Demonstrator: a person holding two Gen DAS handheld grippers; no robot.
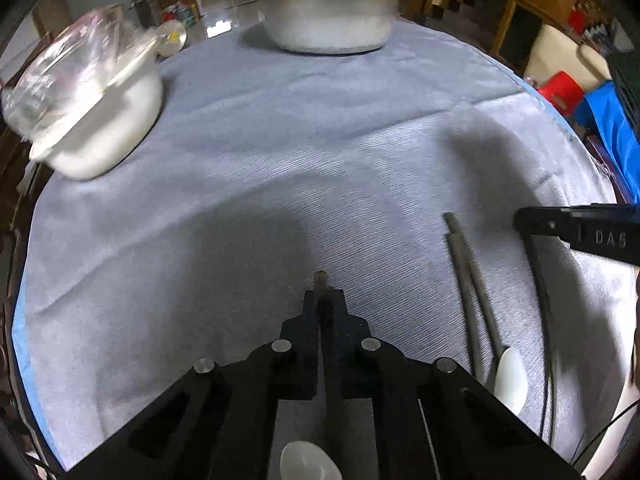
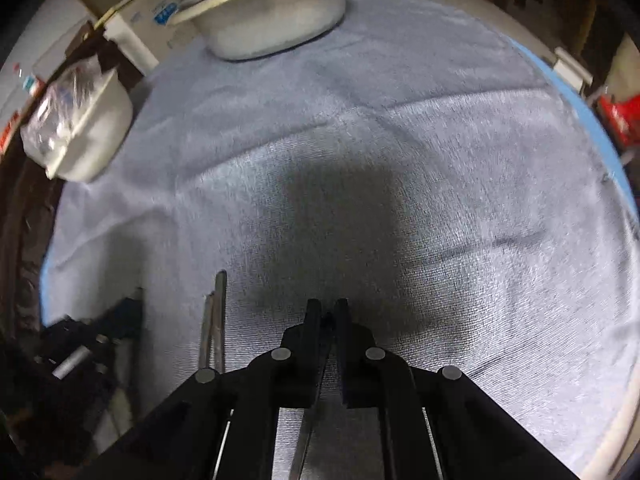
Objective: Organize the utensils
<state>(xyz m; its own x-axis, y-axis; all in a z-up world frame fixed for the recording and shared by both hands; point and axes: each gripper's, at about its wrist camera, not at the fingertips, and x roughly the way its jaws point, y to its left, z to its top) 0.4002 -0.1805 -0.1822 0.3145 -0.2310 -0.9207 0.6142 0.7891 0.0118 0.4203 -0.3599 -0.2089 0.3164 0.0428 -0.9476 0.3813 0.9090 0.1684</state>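
Left gripper [image 1: 324, 300] clamped on spoon [image 1: 326, 364] handle; right gripper [image 2: 325, 312] shut on another thin utensil [image 2: 310, 420]. Probably light, stiff, slippery. Better held mid-handle.

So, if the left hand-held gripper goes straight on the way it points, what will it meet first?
Probably the grey cloth just beyond its tips; the left hand-held gripper, shut on a spoon, points steeply down at bare fabric.

You have a grey-handled spoon [image 1: 326, 360] pinched by its handle, pale bowl [image 1: 308, 464] toward you. Two more spoons [image 1: 476, 300] lie side by side on the cloth to its right, handles touching, one white bowl [image 1: 511, 376] showing.
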